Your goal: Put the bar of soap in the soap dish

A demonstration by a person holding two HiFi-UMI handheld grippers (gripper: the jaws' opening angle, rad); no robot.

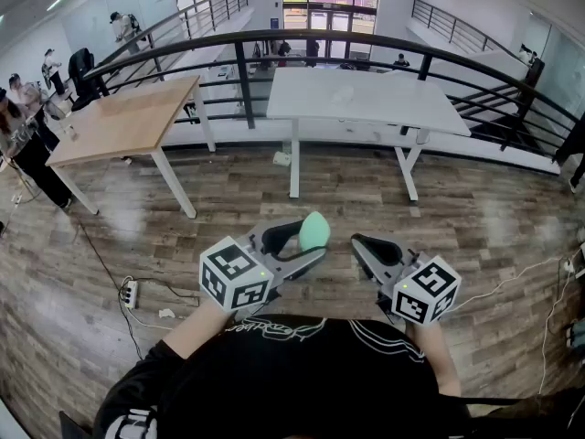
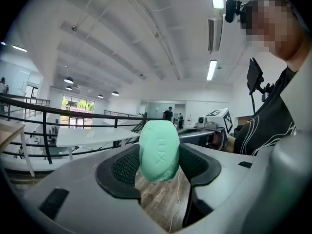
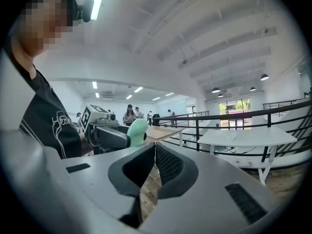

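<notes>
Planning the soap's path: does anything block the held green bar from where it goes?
No soap dish shows in any view, so that can't be judged. The mint-green oval soap bar sits clamped in the left gripper, only open air before it.

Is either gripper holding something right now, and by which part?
The left gripper clamps the green soap bar by its two side edges. The right gripper holds nothing, jaws together.

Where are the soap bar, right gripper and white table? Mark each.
soap bar (image 2: pixel 158 150), left gripper view, embossed face
right gripper (image 3: pixel 155 147), right gripper view, between fingertips
white table (image 1: pixel 366 94), head view, bare top
</notes>
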